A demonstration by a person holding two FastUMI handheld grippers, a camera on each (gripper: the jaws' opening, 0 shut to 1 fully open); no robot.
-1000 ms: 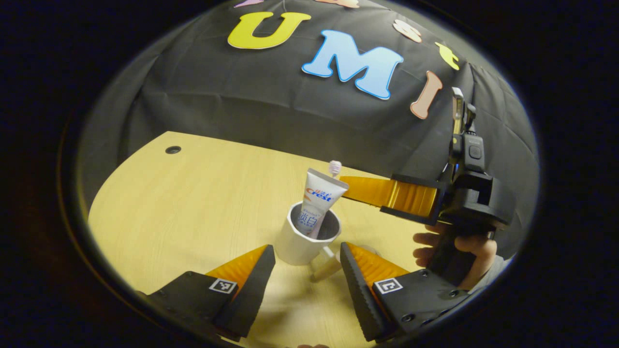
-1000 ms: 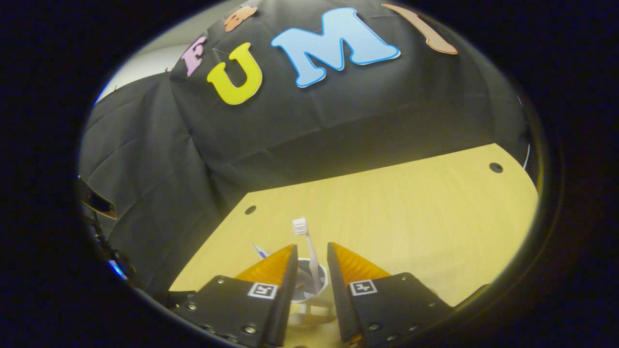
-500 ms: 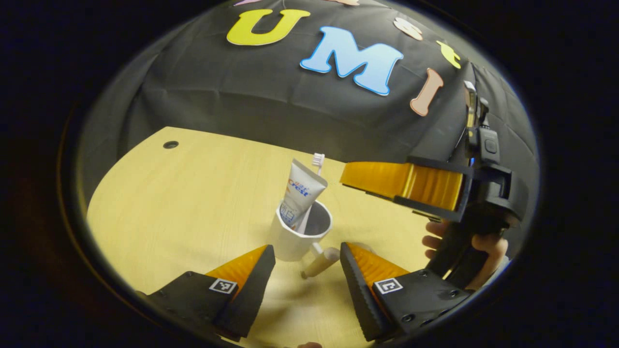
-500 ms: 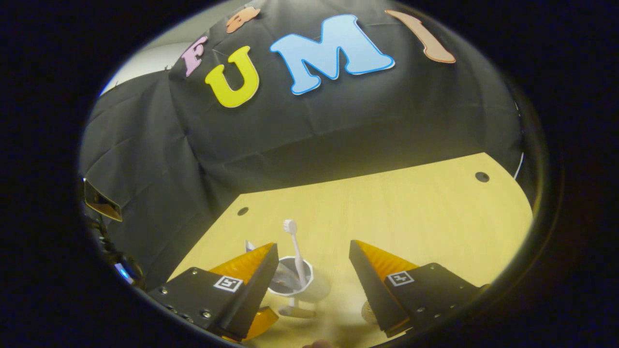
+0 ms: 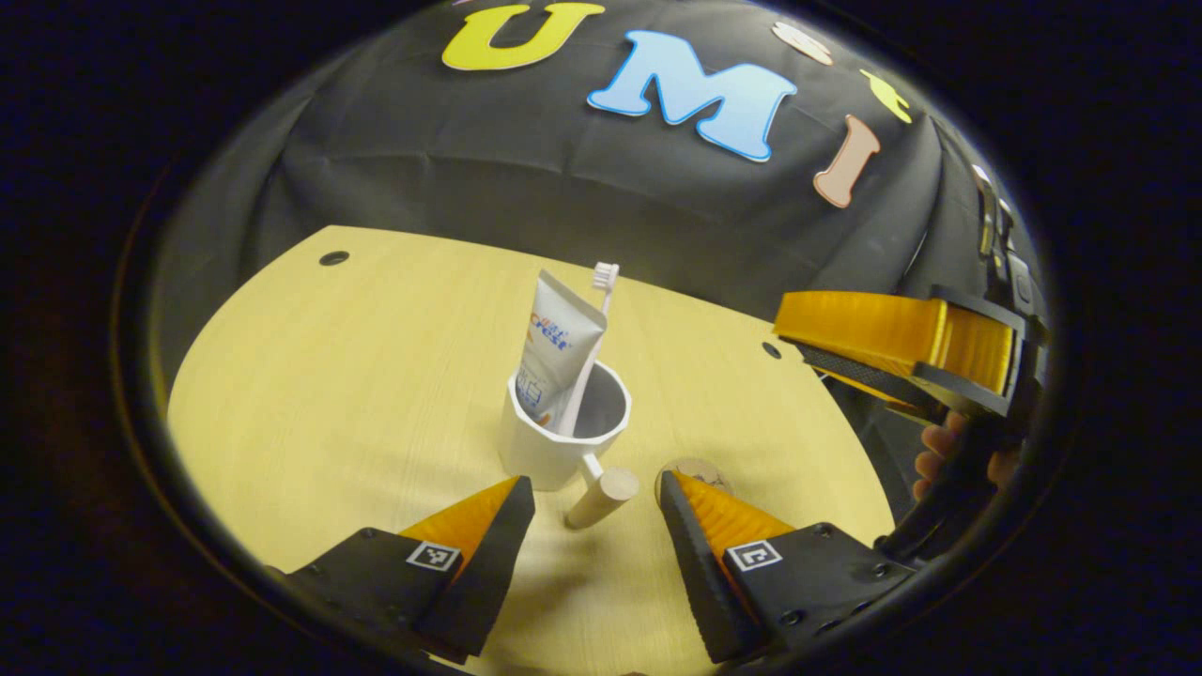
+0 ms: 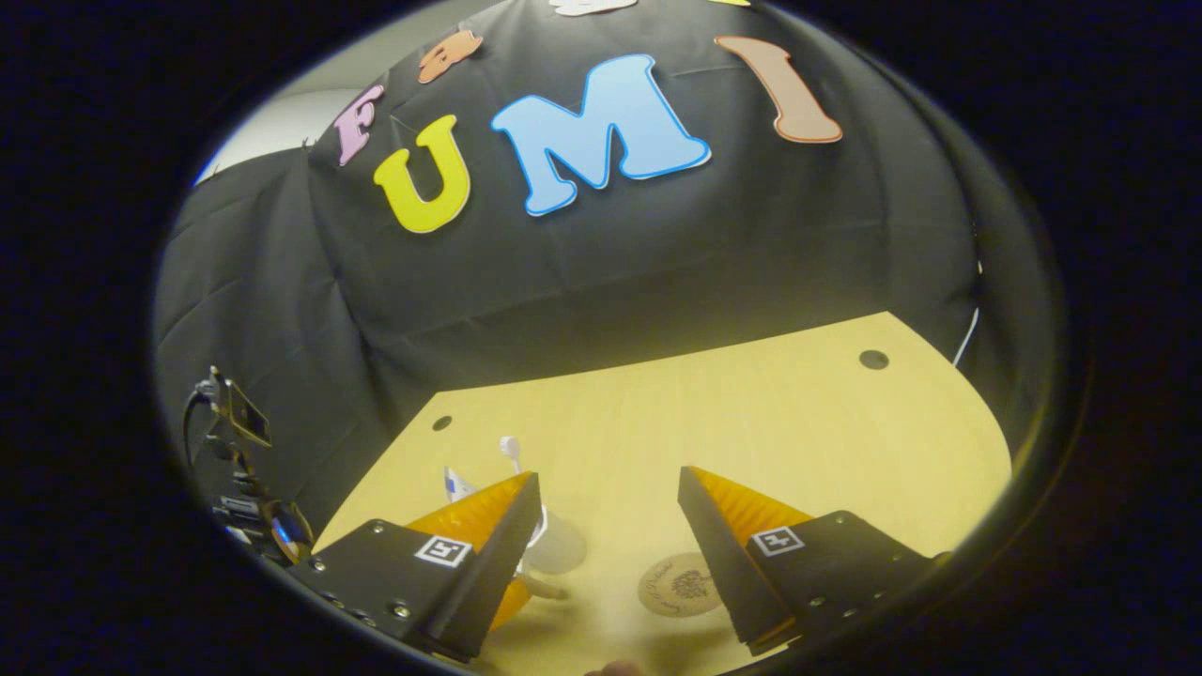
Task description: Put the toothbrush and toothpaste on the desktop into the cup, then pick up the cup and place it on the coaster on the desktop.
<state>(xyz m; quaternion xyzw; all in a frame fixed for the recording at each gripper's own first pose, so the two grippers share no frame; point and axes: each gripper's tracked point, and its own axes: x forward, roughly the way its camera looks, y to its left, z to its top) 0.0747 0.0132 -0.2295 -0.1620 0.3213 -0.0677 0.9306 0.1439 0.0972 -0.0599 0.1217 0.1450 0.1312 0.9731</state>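
A white cup [image 5: 556, 437] with a wooden handle [image 5: 601, 498] stands on the desktop [image 5: 357, 376]. The toothpaste tube [image 5: 556, 349] and a white toothbrush [image 5: 599, 291] stand inside it. My left gripper [image 5: 590, 499] is open just in front of the cup, its fingers either side of the handle without touching. The round coaster [image 5: 685, 468] lies to the cup's right. My right gripper [image 6: 608, 499] is open and holds nothing; it also shows raised at the right of the left gripper view [image 5: 878, 343]. In the right gripper view the cup [image 6: 556, 545] is partly hidden behind a finger, with the coaster [image 6: 678, 584] nearer.
Small round holes [image 5: 332, 258] sit in the desktop near its far corners. The black cloth wall rises right behind the table. A hand [image 5: 939, 451] holds the right gripper at the right edge of the left gripper view.
My right gripper let go of the toothbrush, opened and drew back to the right, away from the cup. The toothbrush now stands in the cup. The left gripper stayed open near the handle.
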